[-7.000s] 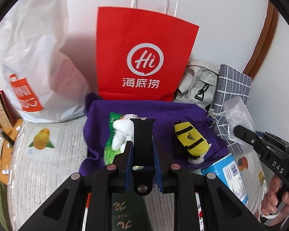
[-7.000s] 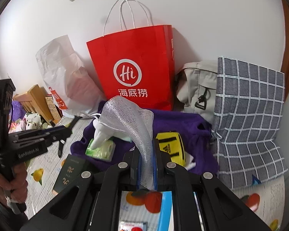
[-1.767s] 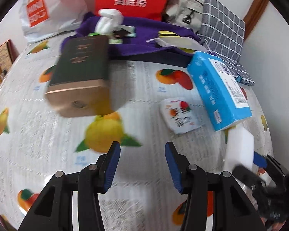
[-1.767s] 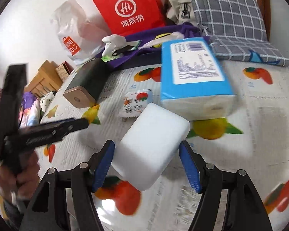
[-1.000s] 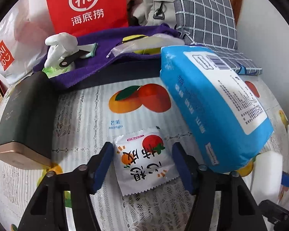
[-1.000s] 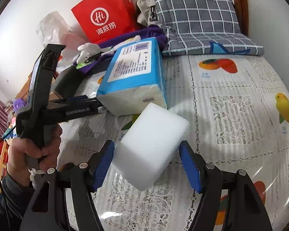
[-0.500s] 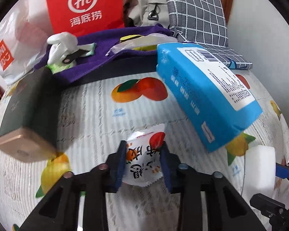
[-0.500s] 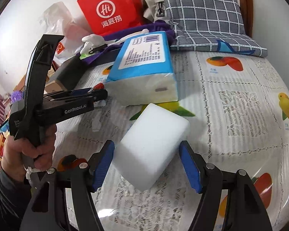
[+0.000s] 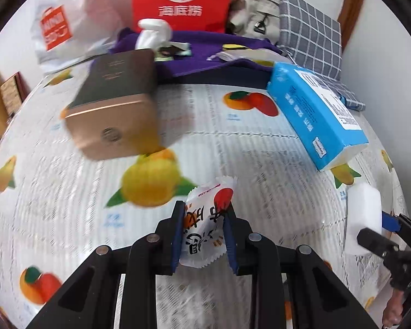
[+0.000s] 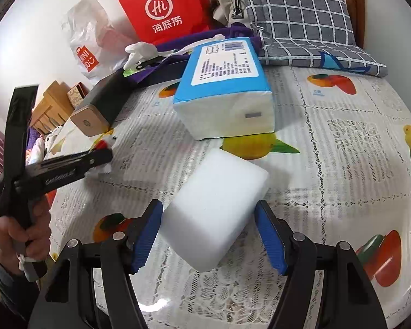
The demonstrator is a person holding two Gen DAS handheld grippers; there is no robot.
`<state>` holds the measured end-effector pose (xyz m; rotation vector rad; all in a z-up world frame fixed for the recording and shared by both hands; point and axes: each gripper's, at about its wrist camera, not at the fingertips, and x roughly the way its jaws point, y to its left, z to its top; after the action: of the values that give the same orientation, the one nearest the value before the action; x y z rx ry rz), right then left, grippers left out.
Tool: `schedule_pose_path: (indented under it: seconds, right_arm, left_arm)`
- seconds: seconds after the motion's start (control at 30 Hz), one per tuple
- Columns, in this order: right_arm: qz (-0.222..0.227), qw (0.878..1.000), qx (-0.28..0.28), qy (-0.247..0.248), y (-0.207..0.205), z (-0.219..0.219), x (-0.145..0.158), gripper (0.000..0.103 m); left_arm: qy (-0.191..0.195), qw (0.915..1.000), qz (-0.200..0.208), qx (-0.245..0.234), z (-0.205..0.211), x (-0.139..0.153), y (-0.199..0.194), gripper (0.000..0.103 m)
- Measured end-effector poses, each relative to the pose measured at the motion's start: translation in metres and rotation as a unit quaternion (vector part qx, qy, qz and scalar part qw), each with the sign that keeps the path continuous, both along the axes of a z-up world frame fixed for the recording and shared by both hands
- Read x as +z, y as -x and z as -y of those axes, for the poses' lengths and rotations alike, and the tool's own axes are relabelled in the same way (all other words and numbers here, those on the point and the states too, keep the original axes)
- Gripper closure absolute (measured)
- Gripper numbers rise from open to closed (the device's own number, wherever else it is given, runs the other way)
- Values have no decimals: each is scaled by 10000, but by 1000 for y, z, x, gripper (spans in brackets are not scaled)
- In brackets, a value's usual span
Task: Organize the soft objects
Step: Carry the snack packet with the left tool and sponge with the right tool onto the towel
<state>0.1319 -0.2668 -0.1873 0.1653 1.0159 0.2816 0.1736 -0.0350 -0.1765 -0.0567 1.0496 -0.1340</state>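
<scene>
On the left of the left wrist view, a dark box with a gold end [image 9: 109,126] lies on the fruit-printed bed cover [image 9: 54,205], blurred. Behind it a purple cloth [image 9: 205,44] carries a white plush toy [image 9: 150,31], with a red paper bag [image 9: 180,0] standing against the wall. Low in the middle, the left tool [image 9: 204,235] is closing on a small snack packet [image 9: 205,227], its blue pads pressing both crumpled sides and the packet raised off the cover. Right of that, a blue tissue pack [image 9: 315,112] rests on the cover near a grey checked cushion [image 9: 309,27]. At the far right, the right tool [image 10: 208,235] grips a white sponge block [image 10: 216,213] across its width, both pads against its sides, just in front of the tissue pack.
</scene>
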Motion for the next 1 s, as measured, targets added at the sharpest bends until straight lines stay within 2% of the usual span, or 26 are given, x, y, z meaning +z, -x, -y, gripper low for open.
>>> schedule_pose_path:
  seconds: [0.37, 0.63, 1.0]
  right_arm:
    - [321, 9994, 96, 103, 3, -13, 40, 34]
    - [724, 9973, 17, 115, -10, -17, 79, 34]
    - [979, 9952, -80, -18, -46, -20, 116, 34]
  left_arm:
    - [295, 9987, 254, 332, -31, 30, 16, 78]
    - [201, 9979, 575, 205, -30, 68, 8, 78]
    - [257, 9955, 917, 30, -29, 105, -20, 78]
